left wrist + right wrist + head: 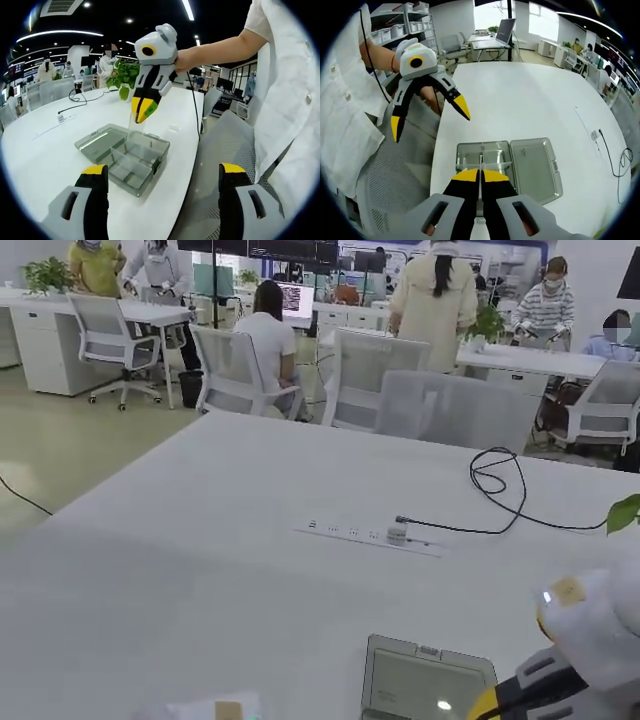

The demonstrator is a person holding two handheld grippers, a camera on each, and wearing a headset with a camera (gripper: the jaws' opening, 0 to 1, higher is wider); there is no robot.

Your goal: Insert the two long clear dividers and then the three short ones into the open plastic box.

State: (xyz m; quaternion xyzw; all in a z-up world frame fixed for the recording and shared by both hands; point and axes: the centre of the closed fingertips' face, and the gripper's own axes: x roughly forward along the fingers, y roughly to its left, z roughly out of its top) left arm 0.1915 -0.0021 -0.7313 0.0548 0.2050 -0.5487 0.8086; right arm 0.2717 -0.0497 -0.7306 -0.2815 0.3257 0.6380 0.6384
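Left tongs (163,169) wide apart, nothing held, off the desk (520,95) edge over a mesh chair (395,170). Right tongs (480,173) pinched together on a clear divider (135,127), held upright just above the box (125,157). Box sits open near the desk's front edge, lid (535,167) laid flat beside it; partition lines show inside. Farther out on the desk: power strip (368,536), looped black cable (495,480); beyond, chairs (360,380) and people (435,300)
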